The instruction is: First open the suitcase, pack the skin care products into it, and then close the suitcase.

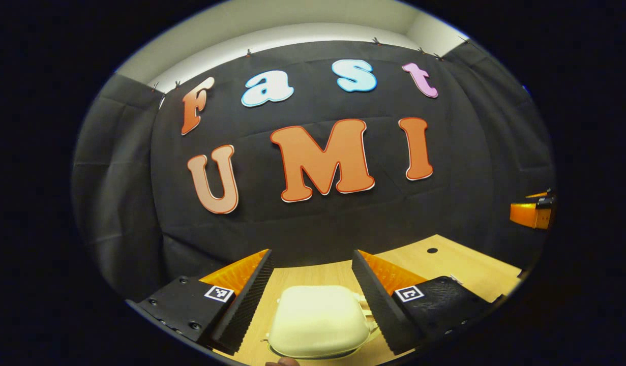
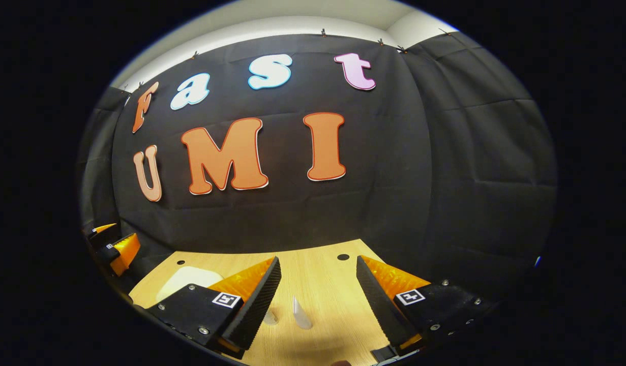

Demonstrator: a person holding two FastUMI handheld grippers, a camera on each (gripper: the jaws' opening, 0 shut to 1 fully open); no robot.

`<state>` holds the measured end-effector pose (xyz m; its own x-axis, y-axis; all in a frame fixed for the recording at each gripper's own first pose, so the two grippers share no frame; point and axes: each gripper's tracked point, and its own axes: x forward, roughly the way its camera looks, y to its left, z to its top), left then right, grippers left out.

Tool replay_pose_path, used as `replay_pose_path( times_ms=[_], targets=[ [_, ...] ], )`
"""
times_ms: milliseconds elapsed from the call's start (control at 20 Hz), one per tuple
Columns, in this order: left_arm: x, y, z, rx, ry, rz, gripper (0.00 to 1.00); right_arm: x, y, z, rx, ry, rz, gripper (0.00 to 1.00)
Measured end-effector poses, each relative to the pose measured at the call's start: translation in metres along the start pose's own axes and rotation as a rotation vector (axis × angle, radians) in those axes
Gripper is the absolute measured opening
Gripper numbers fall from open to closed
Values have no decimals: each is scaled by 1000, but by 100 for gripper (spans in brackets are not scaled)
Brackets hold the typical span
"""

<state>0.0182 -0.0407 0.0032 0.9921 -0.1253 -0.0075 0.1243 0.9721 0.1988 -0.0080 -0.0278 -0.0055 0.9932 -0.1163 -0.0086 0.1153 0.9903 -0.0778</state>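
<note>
The shut suitcase [image 1: 318,320] is seen between the left gripper [image 1: 313,284]'s wide-open, empty fingers; the right gripper [image 2: 318,295], also wide open and empty, is probably farther away.

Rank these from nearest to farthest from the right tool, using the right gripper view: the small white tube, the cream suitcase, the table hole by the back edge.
1. Small white tube: on the table between the right tool's open fingers.
2. Cream suitcase: off to the left, partly behind a finger.
3. Table hole: ahead, near the far edge.
</note>
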Motion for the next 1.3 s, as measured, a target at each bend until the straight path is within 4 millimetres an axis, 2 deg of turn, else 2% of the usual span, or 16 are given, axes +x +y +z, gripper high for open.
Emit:
replay_pose_path(
  times_ms=[150,350,550,700,750,850,1050,1300],
  targets=[
    [1,-24,-11,142,15,-45,99,-1,-10,-7,11,17,-20,95],
    [5,-67,-54,372,78,-150,99,-3,-32,-22,26,51,-65,95],
    [6,-120,-122,583,165,-275,98,-9,-65,-41,47,98,-125,95],
    [21,-146,-180,676,239,-326,99,-13,-93,-54,58,126,-178,95],
    [26,-153,-193,704,258,-332,99,-14,-102,-59,58,138,-195,95],
    [32,-165,-216,746,297,-341,100,-15,-119,-68,62,165,-223,95],
    [55,-176,-243,813,350,-339,99,-16,-142,-83,81,203,-259,95],
    [72,-179,-264,849,415,-345,99,-11,-147,-90,92,227,-267,95]
  ],
)
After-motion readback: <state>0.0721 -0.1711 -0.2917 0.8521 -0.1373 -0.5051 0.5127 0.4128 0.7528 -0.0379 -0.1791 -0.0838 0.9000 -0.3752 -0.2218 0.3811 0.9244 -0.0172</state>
